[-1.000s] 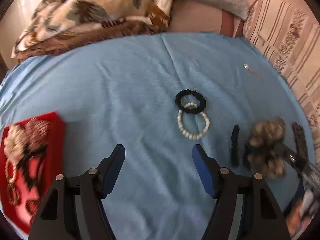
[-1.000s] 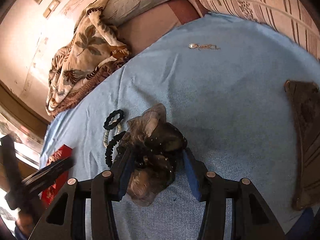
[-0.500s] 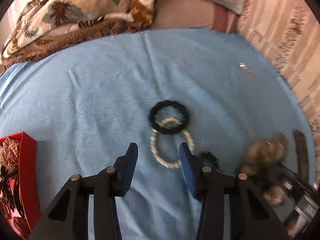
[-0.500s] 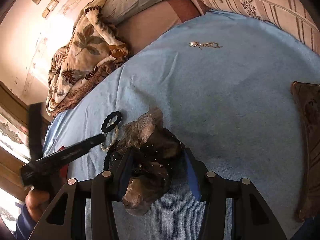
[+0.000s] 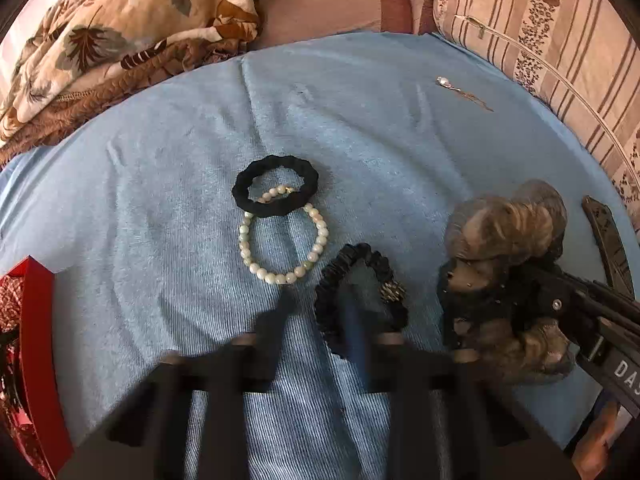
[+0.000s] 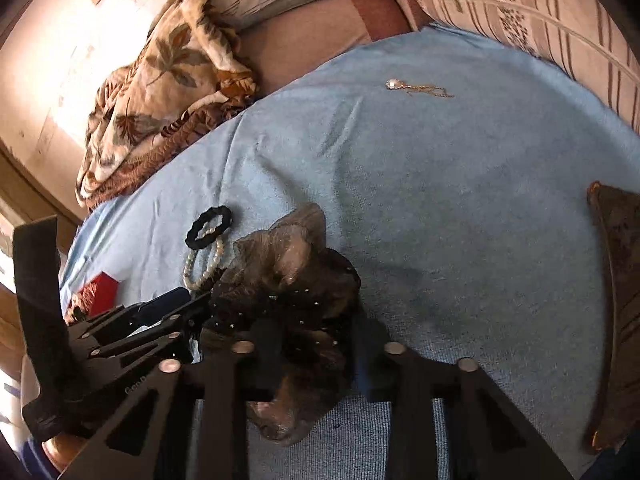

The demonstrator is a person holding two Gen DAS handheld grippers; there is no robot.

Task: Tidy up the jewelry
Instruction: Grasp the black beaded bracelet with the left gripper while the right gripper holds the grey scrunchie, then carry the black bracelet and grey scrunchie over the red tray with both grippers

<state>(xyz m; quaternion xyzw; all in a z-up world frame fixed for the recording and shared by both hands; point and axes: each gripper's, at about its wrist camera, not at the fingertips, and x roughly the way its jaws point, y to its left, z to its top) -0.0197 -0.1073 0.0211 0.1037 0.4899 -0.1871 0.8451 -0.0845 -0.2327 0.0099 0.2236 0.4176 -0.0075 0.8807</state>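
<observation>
Brown scrunchie (image 6: 296, 280): gauzy, studded with small beads, on the blue bed cover (image 6: 460, 208) — pinched in the right claw (image 6: 312, 344), whose jaws have just been closing on it.
Black ruffled scrunchie (image 5: 360, 288): at 9 o'clock of the brown one, its near rim between the tips of the left claw (image 5: 320, 320); this claw has just been closing and now stands pressed together, though blur hides whether it grips the fabric.
Pearl bracelet (image 5: 284, 240): at 10 o'clock of the ruffled scrunchie, its far arc under the plain black hair tie (image 5: 276, 192).
Pendant chain (image 5: 464, 92): well apart, toward 1 o'clock.
Red box (image 5: 36, 344): at 9 o'clock — left edge.
</observation>
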